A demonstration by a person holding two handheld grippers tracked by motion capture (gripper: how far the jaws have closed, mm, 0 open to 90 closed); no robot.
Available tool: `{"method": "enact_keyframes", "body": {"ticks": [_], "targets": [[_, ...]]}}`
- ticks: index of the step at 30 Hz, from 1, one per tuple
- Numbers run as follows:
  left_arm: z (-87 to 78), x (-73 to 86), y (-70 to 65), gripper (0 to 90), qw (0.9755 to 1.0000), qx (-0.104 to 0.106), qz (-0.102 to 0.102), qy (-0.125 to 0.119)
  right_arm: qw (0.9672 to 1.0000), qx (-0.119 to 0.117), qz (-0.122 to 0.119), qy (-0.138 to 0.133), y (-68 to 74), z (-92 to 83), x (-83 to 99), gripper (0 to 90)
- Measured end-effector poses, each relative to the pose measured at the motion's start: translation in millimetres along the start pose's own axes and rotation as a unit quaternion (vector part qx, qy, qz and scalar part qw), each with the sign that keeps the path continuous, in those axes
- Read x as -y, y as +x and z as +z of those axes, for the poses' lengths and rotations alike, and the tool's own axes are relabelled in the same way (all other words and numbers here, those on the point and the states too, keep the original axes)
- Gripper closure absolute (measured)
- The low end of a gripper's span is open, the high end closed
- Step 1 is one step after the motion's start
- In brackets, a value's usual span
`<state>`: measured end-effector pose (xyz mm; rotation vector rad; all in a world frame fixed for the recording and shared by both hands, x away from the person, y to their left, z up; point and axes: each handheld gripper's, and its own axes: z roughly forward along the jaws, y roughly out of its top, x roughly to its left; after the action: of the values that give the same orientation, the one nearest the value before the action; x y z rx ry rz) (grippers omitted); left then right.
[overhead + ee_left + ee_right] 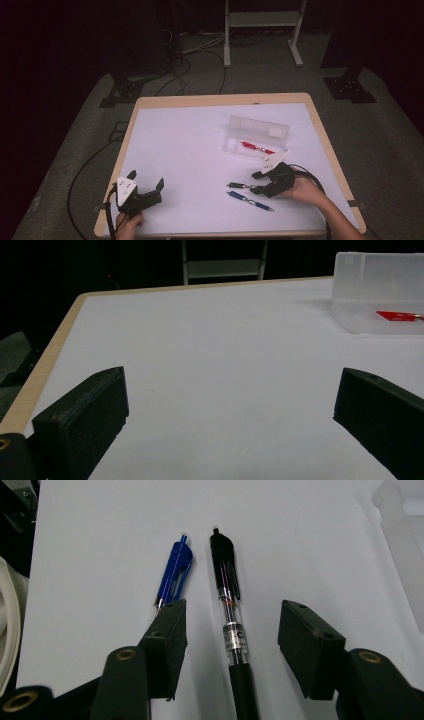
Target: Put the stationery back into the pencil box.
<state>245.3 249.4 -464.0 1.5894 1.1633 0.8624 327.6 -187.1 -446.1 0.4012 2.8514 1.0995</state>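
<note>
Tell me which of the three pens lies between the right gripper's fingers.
The black pen; the blue pen lies outside them, the red pen in the case.

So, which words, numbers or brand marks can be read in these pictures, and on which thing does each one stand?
"C": a single dark letter on the label band of the black pen; the small print beside it is too blurred to read.
Blue pen: no readable text.
Red pen in the clear plastic case: no readable text.
Nothing else carries writing that can be read.
</note>
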Motion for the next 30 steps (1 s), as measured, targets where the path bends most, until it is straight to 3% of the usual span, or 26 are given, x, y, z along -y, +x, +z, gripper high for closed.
{"method": "enact_keyframes", "body": {"ticks": [30], "targets": [[0.0, 0.0, 0.0, 0.4, 1.0000, 0.000, 0.000, 0.001, 0.9994, 0.012, -0.015, 0.027, 1.2, 19.0, 1.0, 68.6]]}}
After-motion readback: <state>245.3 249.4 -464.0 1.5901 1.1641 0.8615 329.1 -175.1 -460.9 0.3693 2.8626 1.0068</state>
